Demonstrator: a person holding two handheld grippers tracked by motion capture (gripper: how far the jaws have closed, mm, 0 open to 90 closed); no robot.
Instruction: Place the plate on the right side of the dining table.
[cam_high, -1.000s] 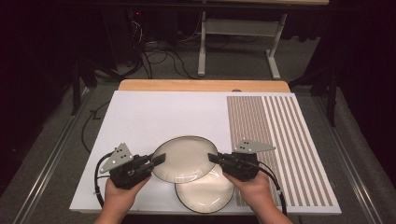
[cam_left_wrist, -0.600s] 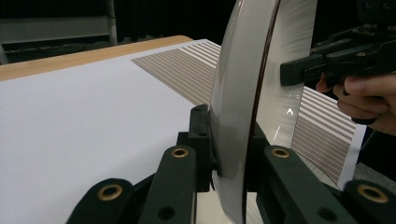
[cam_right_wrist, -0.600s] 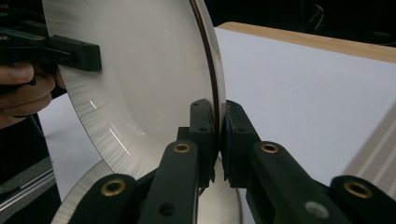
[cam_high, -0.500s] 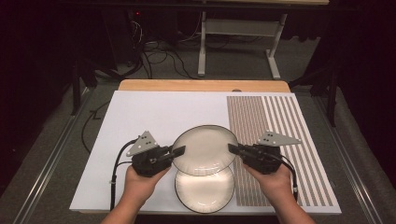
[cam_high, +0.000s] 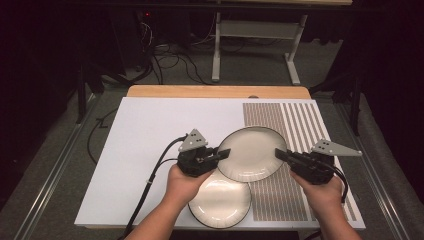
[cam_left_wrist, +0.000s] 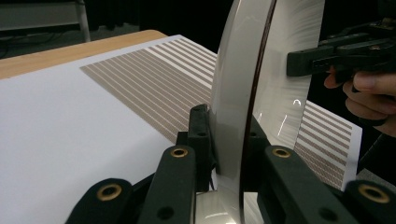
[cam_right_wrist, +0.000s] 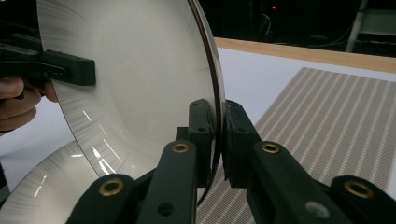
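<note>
A white plate with a dark rim (cam_high: 251, 153) hangs above the table, held by both grippers. My left gripper (cam_high: 226, 152) is shut on its left rim, my right gripper (cam_high: 279, 154) on its right rim. In the left gripper view the plate (cam_left_wrist: 243, 93) stands edge-on between the jaws, with the other gripper (cam_left_wrist: 336, 58) clamped on its far side. In the right gripper view the plate (cam_right_wrist: 140, 79) fills the left half, its rim pinched between the jaws. A second white plate (cam_high: 220, 201) lies flat on the white mat (cam_high: 150, 130) near the front edge, partly under the lifted one.
The right part of the mat carries a panel of brown and white stripes (cam_high: 300, 125). A wooden table edge (cam_high: 215, 91) runs along the back. Beyond it are a metal stand (cam_high: 250, 35) and cables (cam_high: 165, 55) on the dark floor.
Both grippers have carried the upper plate to the right and away from me, off the lower plate and partly over the striped panel. The lower plate has stayed in place.
</note>
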